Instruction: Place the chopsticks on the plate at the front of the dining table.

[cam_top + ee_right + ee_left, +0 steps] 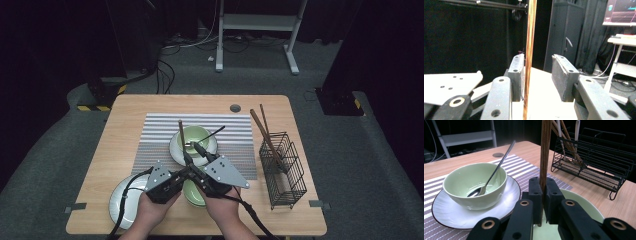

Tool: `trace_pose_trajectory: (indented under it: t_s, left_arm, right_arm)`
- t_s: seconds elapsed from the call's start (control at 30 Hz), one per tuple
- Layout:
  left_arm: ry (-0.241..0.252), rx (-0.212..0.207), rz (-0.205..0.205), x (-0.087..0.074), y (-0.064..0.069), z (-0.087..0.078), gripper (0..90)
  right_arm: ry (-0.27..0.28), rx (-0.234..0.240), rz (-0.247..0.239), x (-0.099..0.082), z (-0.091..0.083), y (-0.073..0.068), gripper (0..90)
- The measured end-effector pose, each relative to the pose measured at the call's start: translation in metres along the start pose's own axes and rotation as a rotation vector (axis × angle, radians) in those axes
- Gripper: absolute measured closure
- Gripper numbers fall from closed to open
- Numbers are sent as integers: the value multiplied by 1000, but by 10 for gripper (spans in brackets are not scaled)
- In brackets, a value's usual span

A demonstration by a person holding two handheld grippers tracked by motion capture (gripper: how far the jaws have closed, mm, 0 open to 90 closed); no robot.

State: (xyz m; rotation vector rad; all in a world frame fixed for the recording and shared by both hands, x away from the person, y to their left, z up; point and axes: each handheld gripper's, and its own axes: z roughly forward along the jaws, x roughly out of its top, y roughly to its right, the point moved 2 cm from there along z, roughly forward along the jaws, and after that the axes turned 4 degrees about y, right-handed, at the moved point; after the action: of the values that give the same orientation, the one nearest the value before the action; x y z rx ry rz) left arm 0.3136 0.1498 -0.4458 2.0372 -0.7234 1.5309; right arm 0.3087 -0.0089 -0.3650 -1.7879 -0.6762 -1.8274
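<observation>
Gripping: left hand-held gripper (543,195) pinches a wooden chopstick (545,152) upright over the near green bowl (584,206).
Right hand-held gripper (537,75): jaws spread; chopstick between, against one pad.
Hidden: chopstick's lower end, behind the jaws.
Surface: wooden worktop (130,107), striped mat (160,130), wire rack (285,167).
Room: dark; grey floor.

Grey carpet floor (60,150) surrounds my wooden table (130,107); white desk frame (257,22) and cables (167,75) behind, dim room.
</observation>
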Motion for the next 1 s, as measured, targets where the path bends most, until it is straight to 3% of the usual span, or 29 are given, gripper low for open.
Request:
trace_pose_trajectory:
  t_s: [0.4,1.0]
  left_arm:
    - [2,-10,5,0,3,-2,849]
    - [22,-43,-11,-1,1,-10,849]
  right_arm:
    - [-39,-13,10,-20,7,0,626]
    - [-59,-78,68,-32,10,24,603]
